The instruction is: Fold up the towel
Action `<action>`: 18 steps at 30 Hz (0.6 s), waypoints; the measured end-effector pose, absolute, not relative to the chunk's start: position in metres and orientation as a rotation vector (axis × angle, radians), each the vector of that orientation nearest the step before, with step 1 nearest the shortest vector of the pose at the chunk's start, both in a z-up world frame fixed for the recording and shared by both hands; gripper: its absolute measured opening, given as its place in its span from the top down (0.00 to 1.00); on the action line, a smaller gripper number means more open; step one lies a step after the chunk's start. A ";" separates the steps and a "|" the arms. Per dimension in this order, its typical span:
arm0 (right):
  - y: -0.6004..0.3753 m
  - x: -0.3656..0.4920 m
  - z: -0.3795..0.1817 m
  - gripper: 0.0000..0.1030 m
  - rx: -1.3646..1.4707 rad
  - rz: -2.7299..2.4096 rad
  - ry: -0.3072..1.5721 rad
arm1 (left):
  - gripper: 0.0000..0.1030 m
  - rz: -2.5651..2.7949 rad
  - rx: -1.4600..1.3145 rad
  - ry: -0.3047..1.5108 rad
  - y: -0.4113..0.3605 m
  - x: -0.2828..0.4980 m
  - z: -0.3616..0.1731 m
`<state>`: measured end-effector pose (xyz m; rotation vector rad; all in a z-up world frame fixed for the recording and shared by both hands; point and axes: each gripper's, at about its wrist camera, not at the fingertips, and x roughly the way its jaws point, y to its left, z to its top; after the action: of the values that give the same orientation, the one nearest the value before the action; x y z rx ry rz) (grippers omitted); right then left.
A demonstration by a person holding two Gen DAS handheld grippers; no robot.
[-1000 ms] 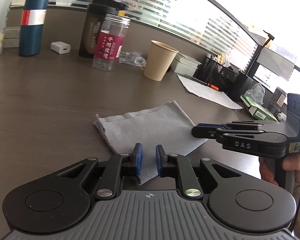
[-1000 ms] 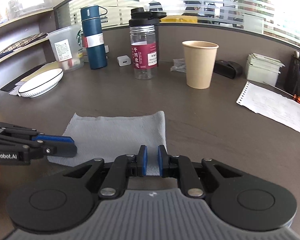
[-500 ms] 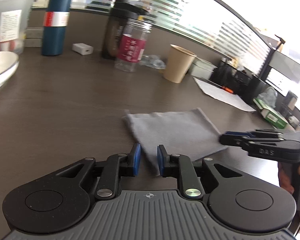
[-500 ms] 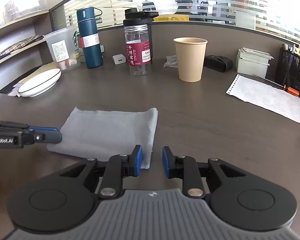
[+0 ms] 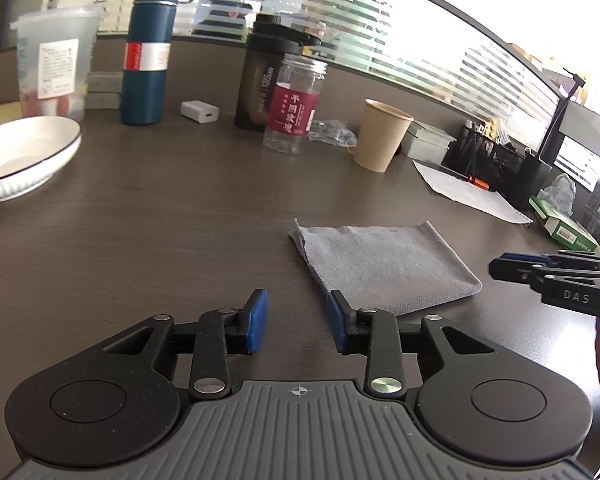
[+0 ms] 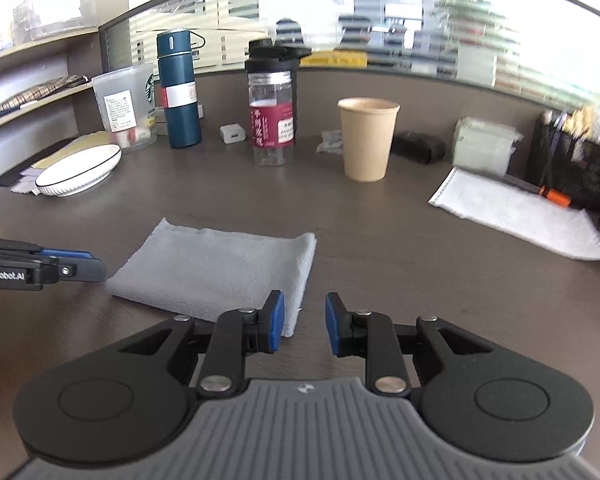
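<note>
Both grippers off the towel, fingers spread; towel lies folded flat on the table.

Left gripper point(image 5: 296, 322): fingers were narrow over the towel's near-left corner a second ago, now wide apart, pulled back and to its left, holding nothing. Right gripper point(image 6: 304, 324): fingers were nearly closed at the near-right edge, now parted, only bare table point(image 6: 380, 248) between them. Towel point(image 6: 224, 270) is a doubled grey rectangle, rounded fold on its right side, layered edges showing at the far left corner, sitting between the two grippers. Reads as release after a fold; whether another fold is due, cannot tell.
</note>
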<state>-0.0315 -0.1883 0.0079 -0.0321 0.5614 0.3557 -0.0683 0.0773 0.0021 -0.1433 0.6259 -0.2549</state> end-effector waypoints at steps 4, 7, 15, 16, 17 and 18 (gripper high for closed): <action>-0.192 -0.043 0.016 0.66 -0.033 0.335 0.516 | 0.46 -0.233 -0.124 0.594 0.075 -0.081 0.010; -0.195 -0.052 0.021 0.63 -0.034 0.319 0.482 | 0.39 -0.221 -0.114 0.568 0.074 -0.090 0.018; -0.206 -0.075 0.034 0.56 -0.001 0.262 0.374 | 0.20 -0.198 -0.108 0.461 0.066 -0.118 0.045; -0.208 -0.078 0.035 0.54 0.006 0.249 0.357 | 0.18 -0.193 -0.108 0.449 0.065 -0.121 0.048; -0.210 -0.081 0.036 0.52 0.010 0.234 0.340 | 0.18 -0.184 -0.110 0.437 0.065 -0.124 0.051; -0.212 -0.083 0.037 0.51 0.016 0.221 0.324 | 0.17 -0.176 -0.113 0.427 0.064 -0.126 0.053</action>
<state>-0.0832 -0.2118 0.0366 0.0163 0.3240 0.2210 -0.1259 0.0645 0.0528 -0.1125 0.4267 -0.1759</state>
